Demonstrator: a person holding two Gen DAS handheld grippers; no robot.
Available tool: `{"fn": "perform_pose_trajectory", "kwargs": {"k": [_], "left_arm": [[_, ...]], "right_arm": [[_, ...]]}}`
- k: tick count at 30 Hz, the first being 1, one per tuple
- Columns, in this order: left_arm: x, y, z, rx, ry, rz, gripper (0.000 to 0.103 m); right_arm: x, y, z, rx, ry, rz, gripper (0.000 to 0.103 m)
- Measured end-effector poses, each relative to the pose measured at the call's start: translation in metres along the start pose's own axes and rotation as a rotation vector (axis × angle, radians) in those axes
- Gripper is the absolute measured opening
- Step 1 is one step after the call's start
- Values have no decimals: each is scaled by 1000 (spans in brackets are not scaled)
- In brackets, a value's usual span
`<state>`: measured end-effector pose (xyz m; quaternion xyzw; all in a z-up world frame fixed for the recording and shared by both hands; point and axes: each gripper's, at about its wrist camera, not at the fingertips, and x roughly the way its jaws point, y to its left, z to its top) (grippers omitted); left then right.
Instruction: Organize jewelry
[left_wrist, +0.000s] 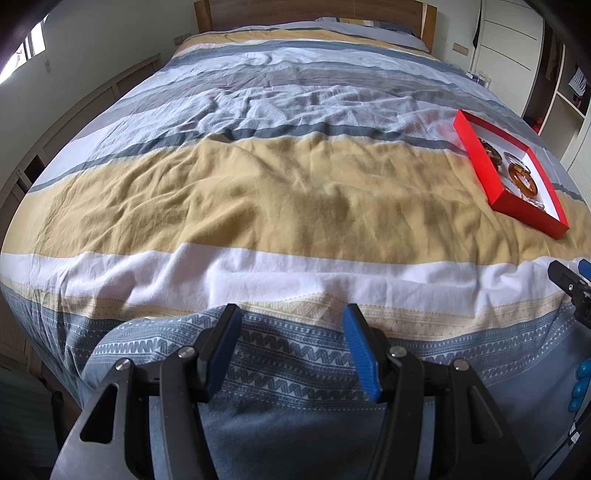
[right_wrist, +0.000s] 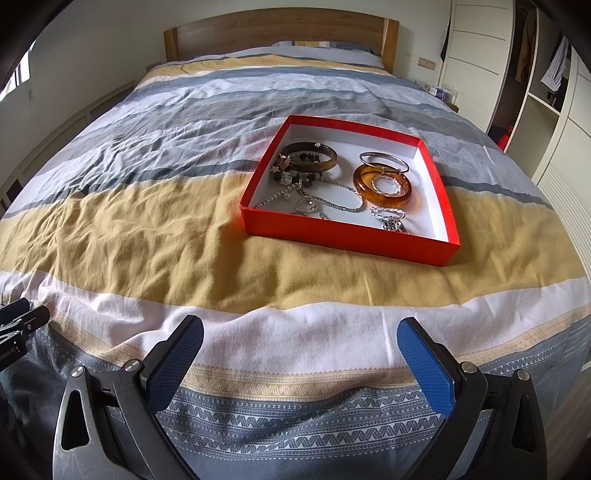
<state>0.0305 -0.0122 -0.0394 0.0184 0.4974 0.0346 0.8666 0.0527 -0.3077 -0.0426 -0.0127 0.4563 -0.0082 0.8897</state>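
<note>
A red box (right_wrist: 343, 238) with a white inside lies on the striped bedspread (right_wrist: 155, 229), ahead of my right gripper (right_wrist: 300, 334). In it lie an amber bangle (right_wrist: 384, 196), a dark brown bangle (right_wrist: 325, 162), a thin silver bangle (right_wrist: 384, 159), silver chains (right_wrist: 340, 205) and a bead bracelet with charms (right_wrist: 286, 175). The box also shows in the left wrist view (left_wrist: 480, 162), far right. My left gripper (left_wrist: 291, 314) is open and empty over the bed's near edge. My right gripper is open wide and empty, well short of the box.
A wooden headboard (right_wrist: 280, 31) stands at the far end of the bed. White wardrobes and open shelves (right_wrist: 532, 85) line the right wall. The right gripper's tip shows at the right edge of the left wrist view (left_wrist: 569, 280).
</note>
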Motion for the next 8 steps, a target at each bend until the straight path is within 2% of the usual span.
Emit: {"fn": "perform_pose_trajectory", "kwargs": {"k": [8], "left_arm": [[0,1,0,-1,-1,0,55]], "right_arm": [[0,0,0,-1,1,-1,103]]}}
